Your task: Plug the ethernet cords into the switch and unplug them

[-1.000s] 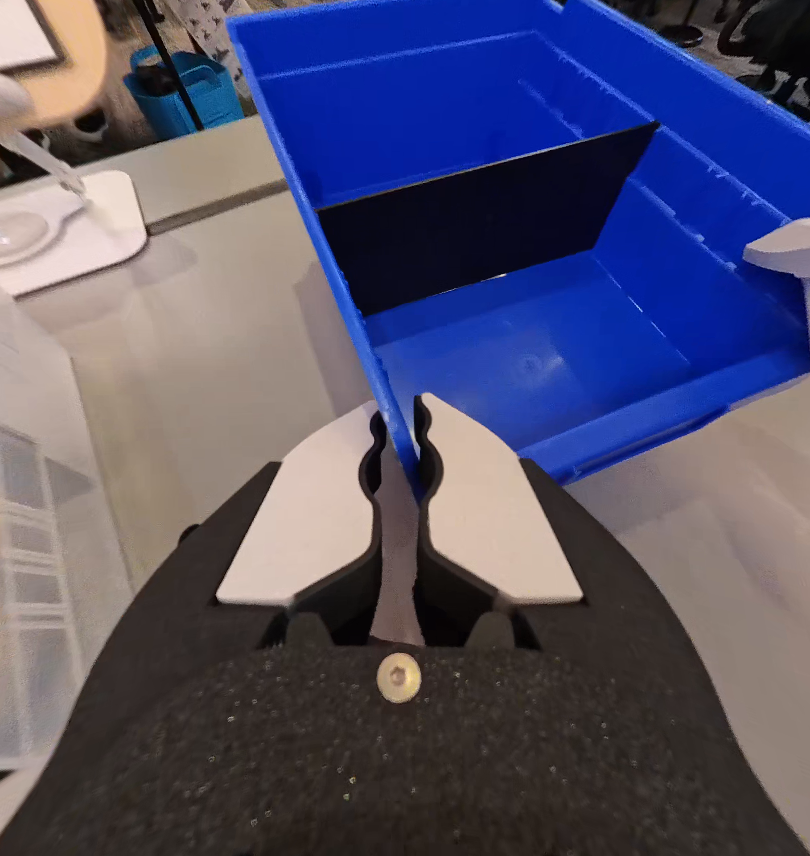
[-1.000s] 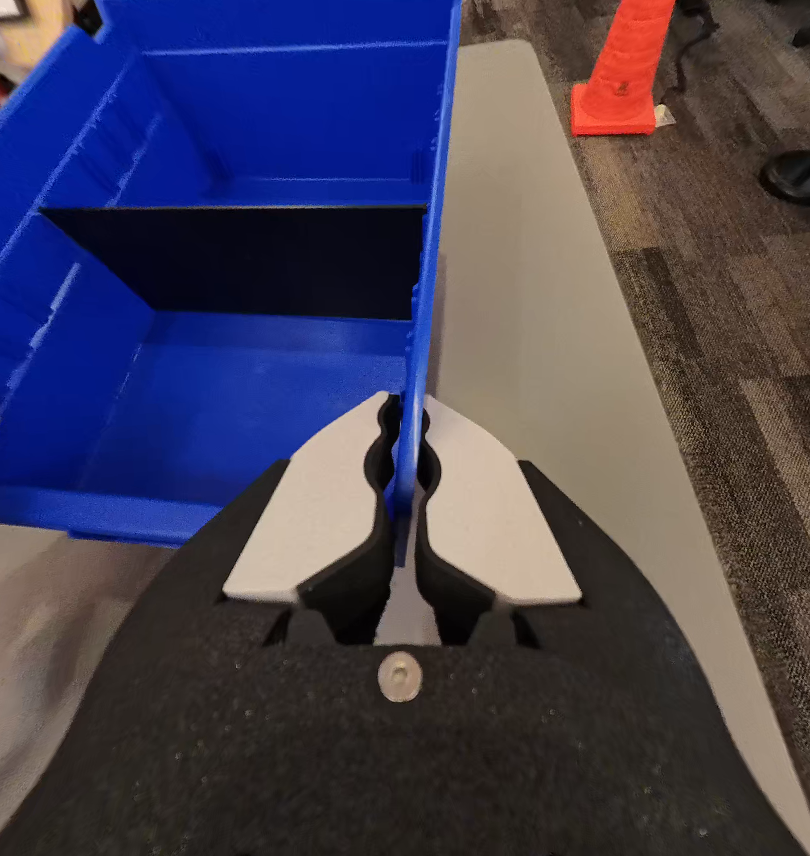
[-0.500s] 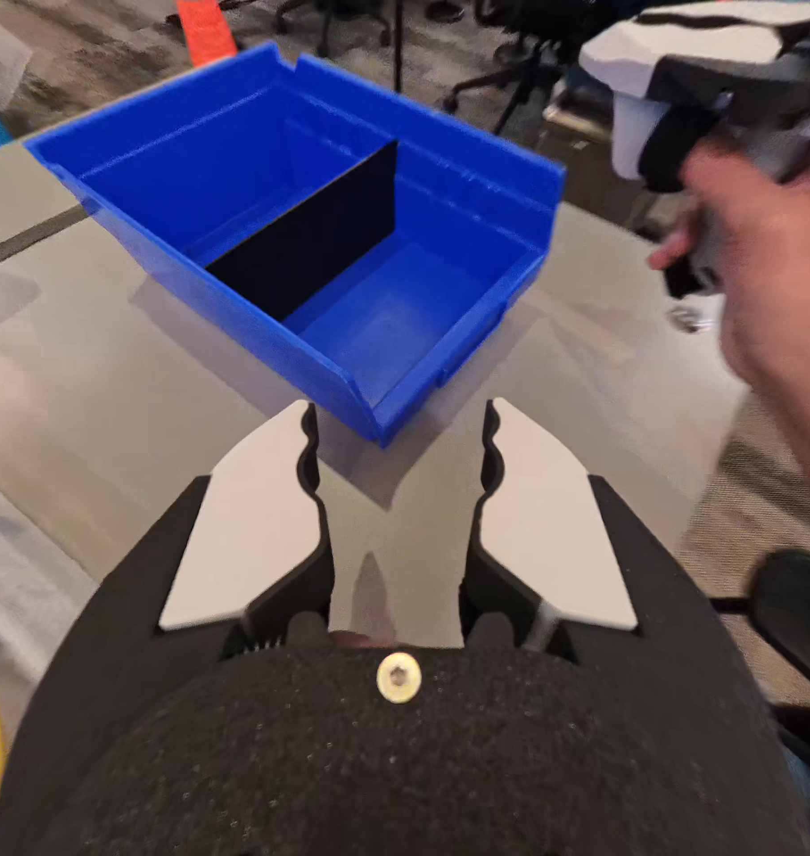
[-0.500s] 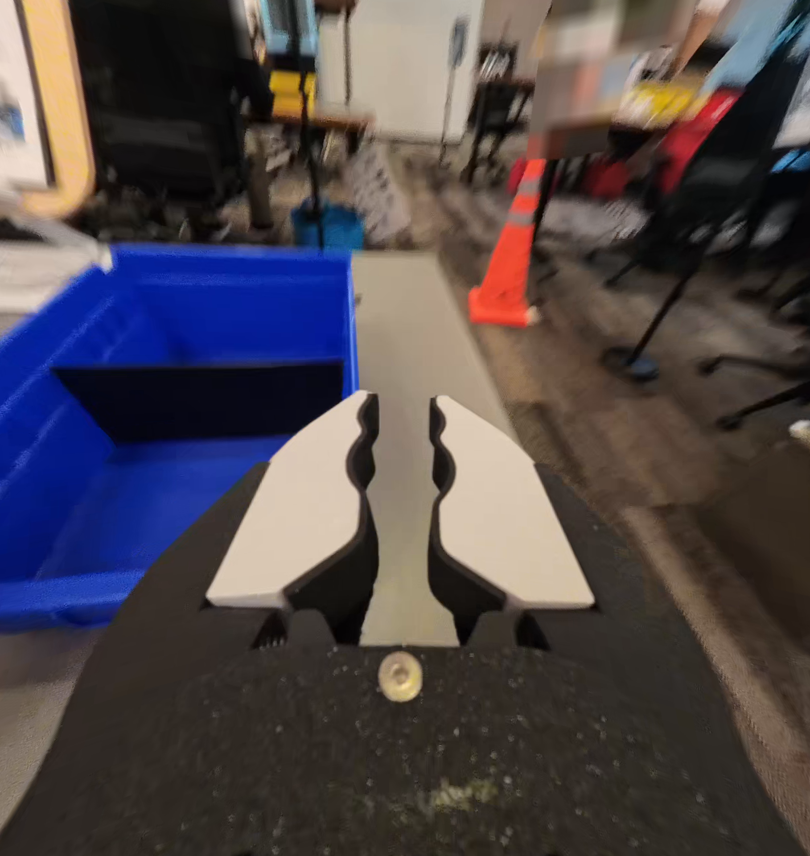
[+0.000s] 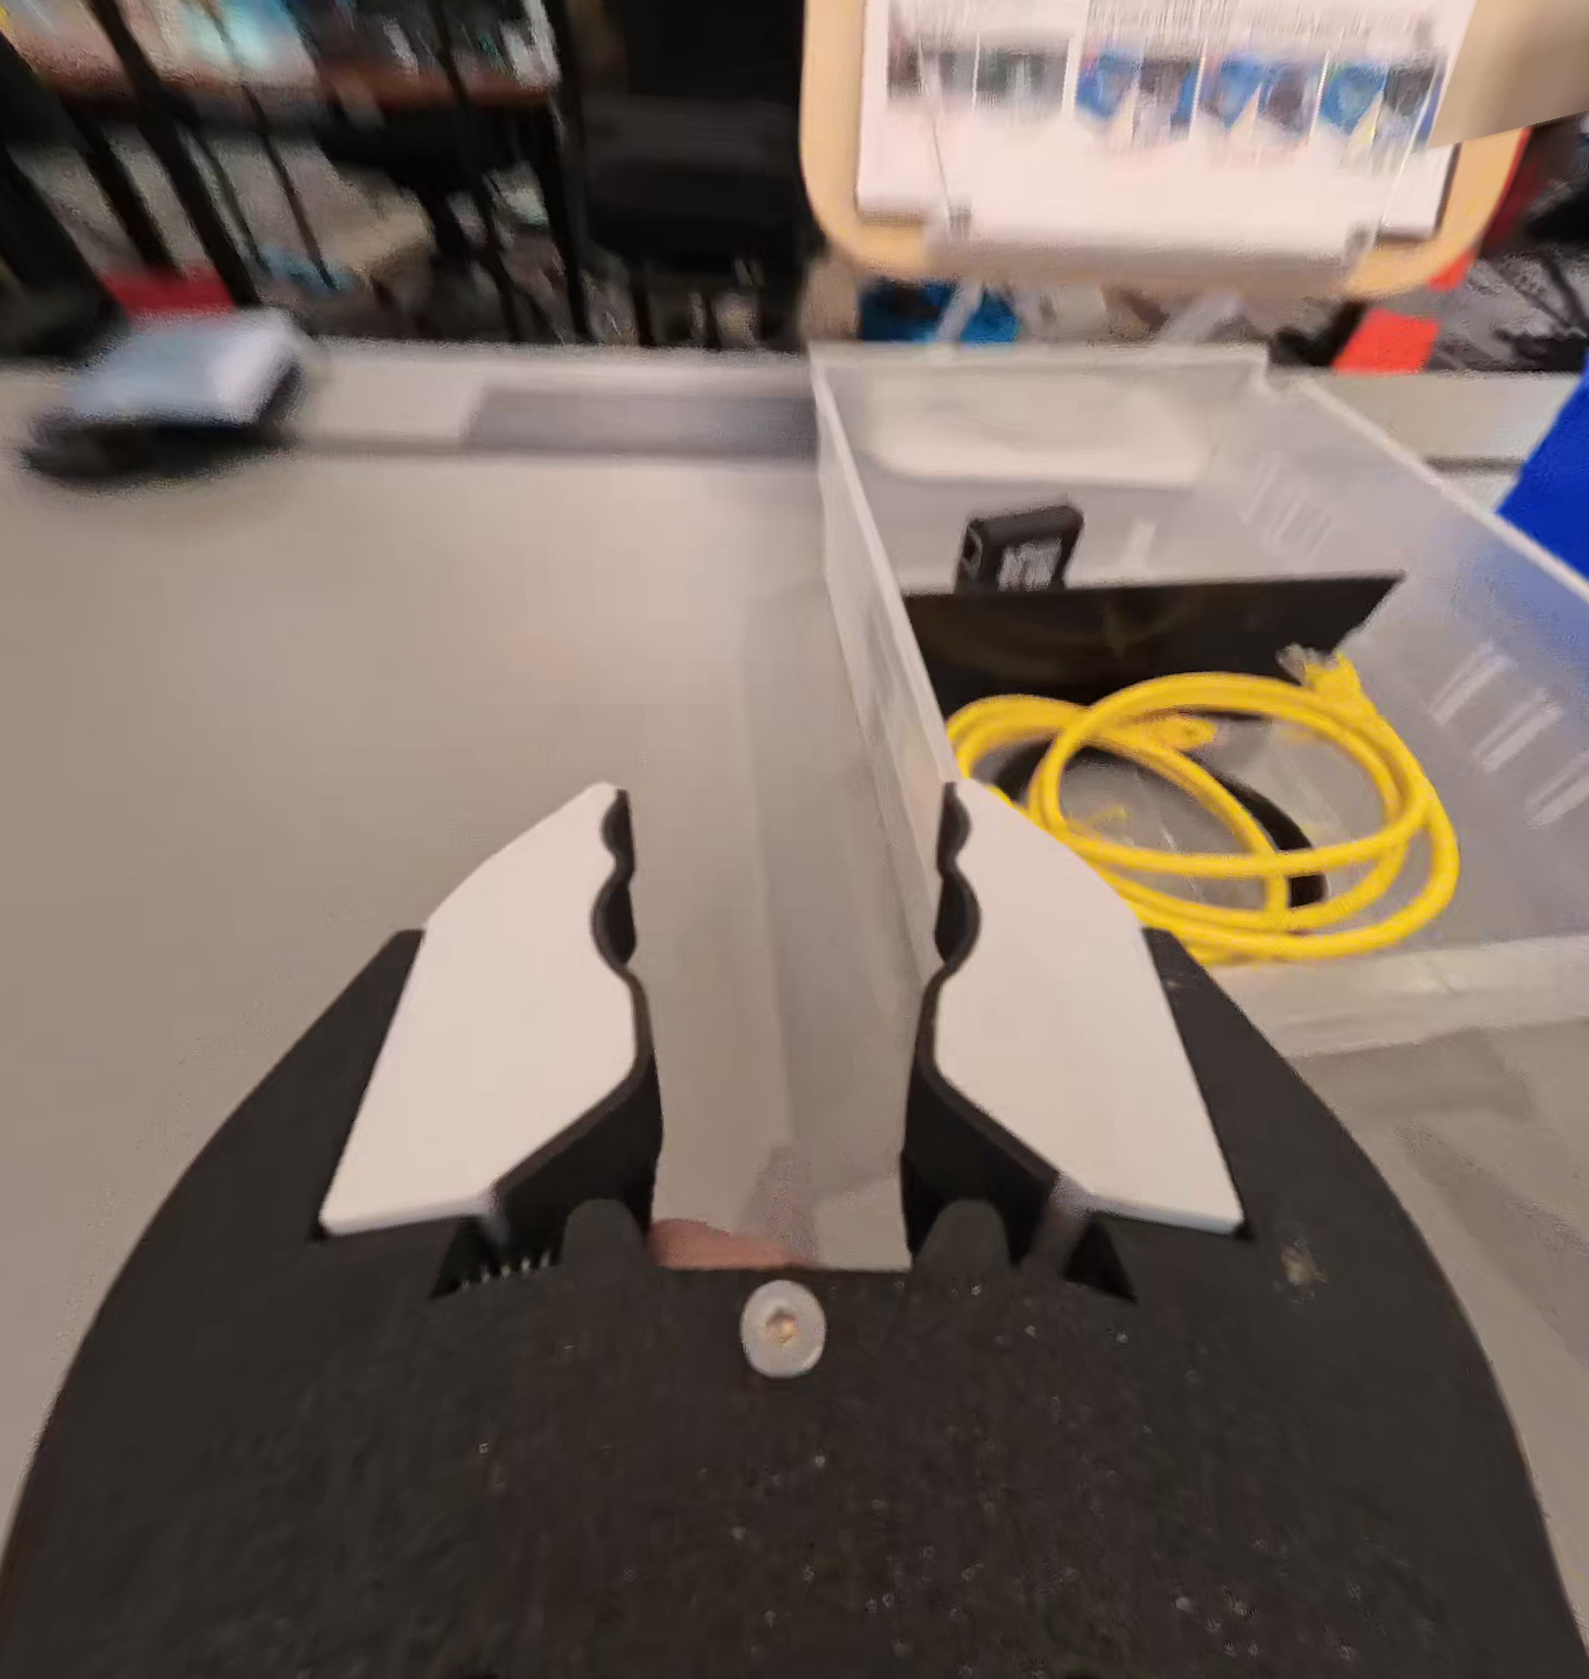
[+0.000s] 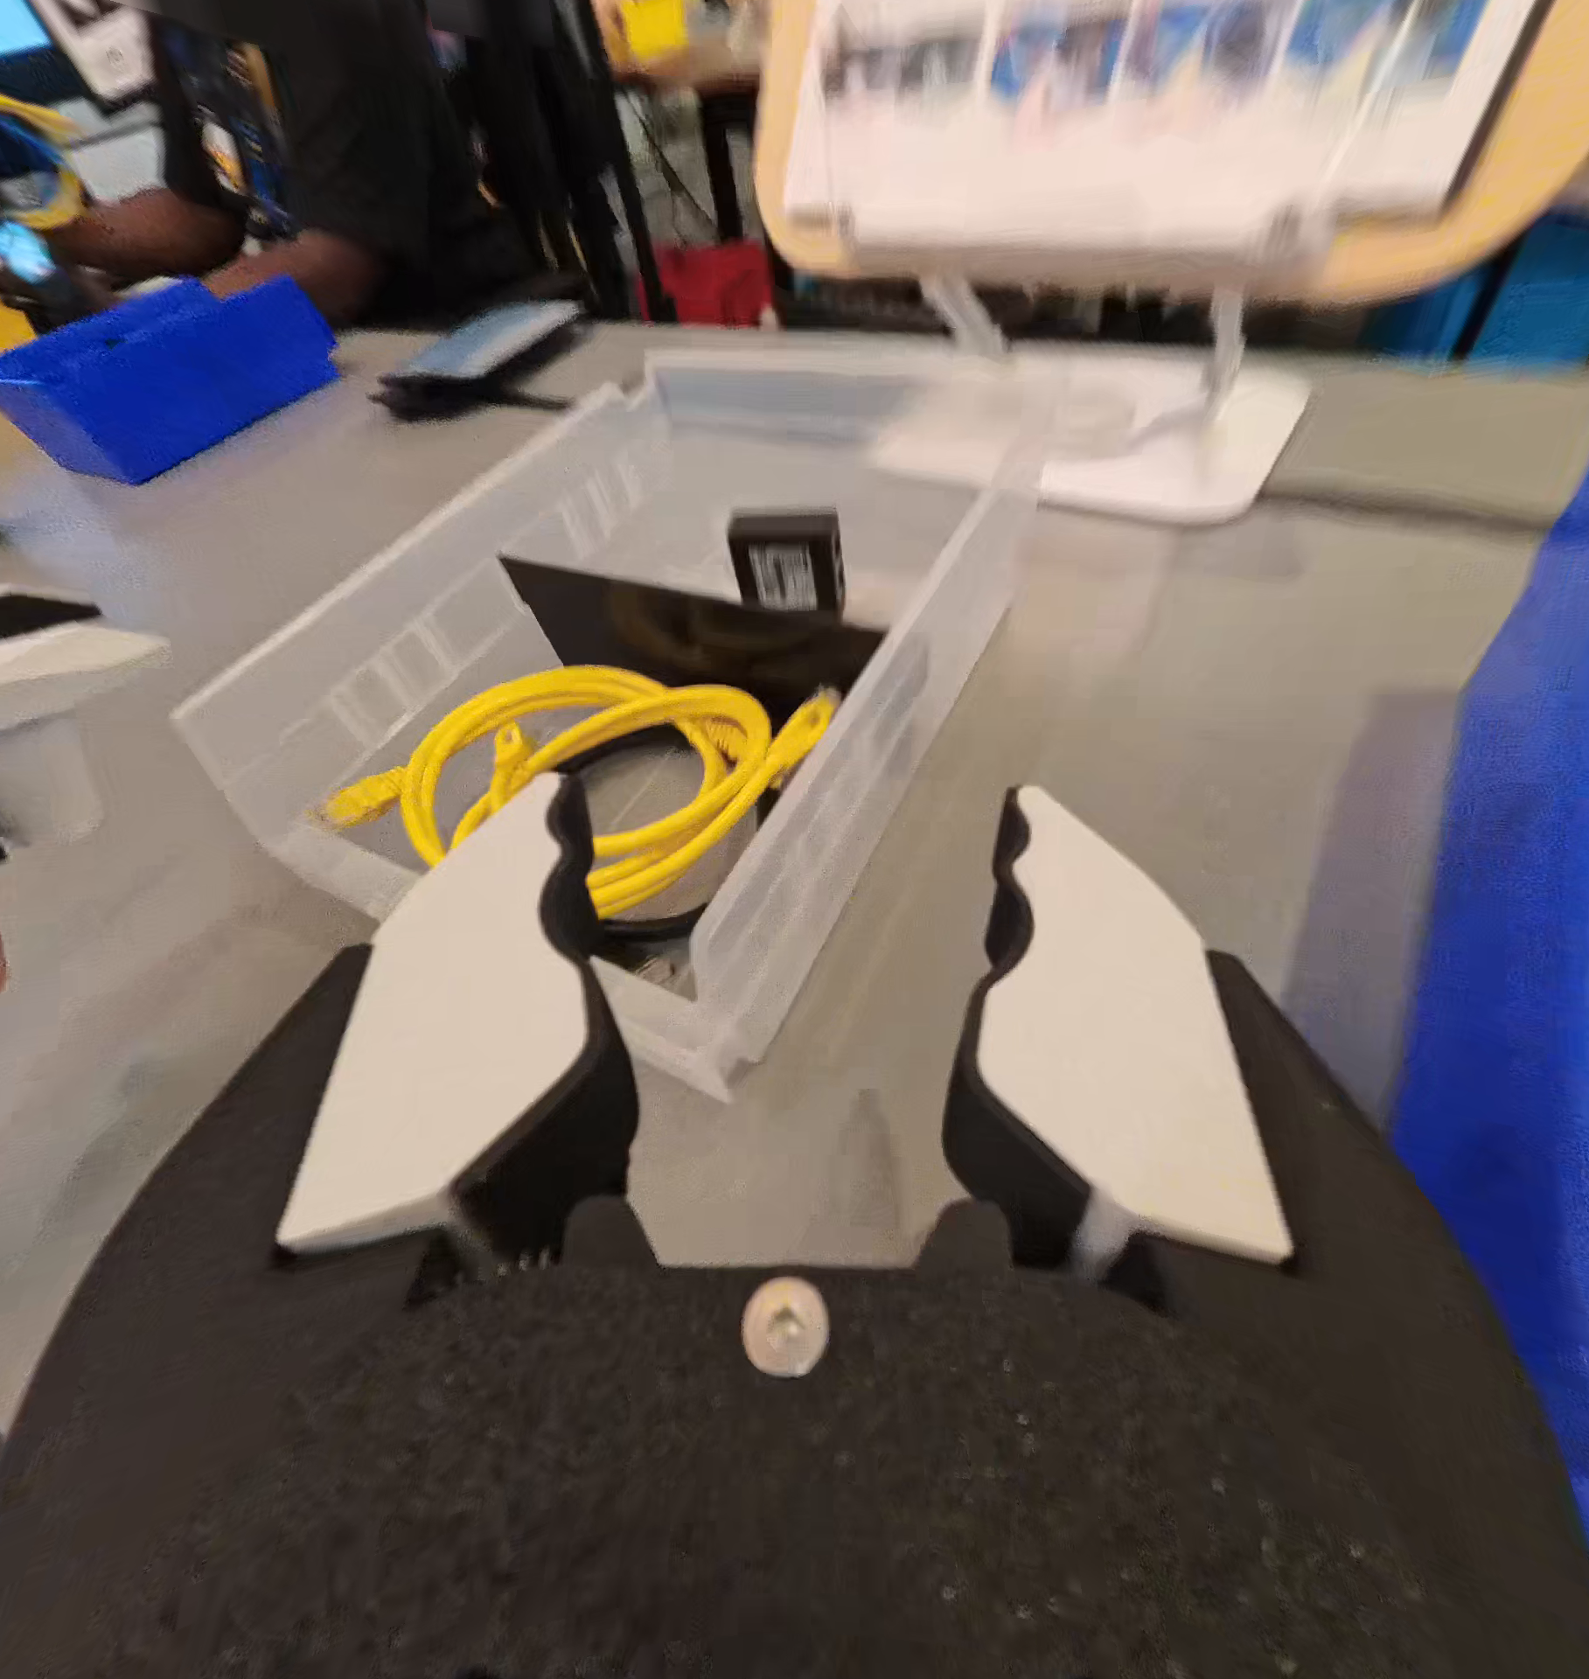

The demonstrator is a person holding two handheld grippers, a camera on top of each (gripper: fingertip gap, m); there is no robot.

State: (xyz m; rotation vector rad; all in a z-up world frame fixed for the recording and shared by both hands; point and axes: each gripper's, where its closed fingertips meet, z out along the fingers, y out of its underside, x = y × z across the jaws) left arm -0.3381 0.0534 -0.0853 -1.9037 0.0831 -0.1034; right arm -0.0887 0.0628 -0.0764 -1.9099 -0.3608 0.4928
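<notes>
Wrist views show nothing plugged yet: cords [image 6: 590, 754] and switch [image 6: 786, 559] lie untouched in the clear bin [image 5: 872, 581], with both the left gripper [image 5: 786, 809] and the right gripper [image 6: 786, 804] spread and empty.

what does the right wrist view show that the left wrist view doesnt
Only the right wrist view shows a person's arm, a small blue bin far left, and a white stand base.

Only the left wrist view shows the left hand-held gripper, open with nothing between its fingers.

Both show the clear bin holding yellow ethernet cords, a black divider and a black device behind it.
</notes>
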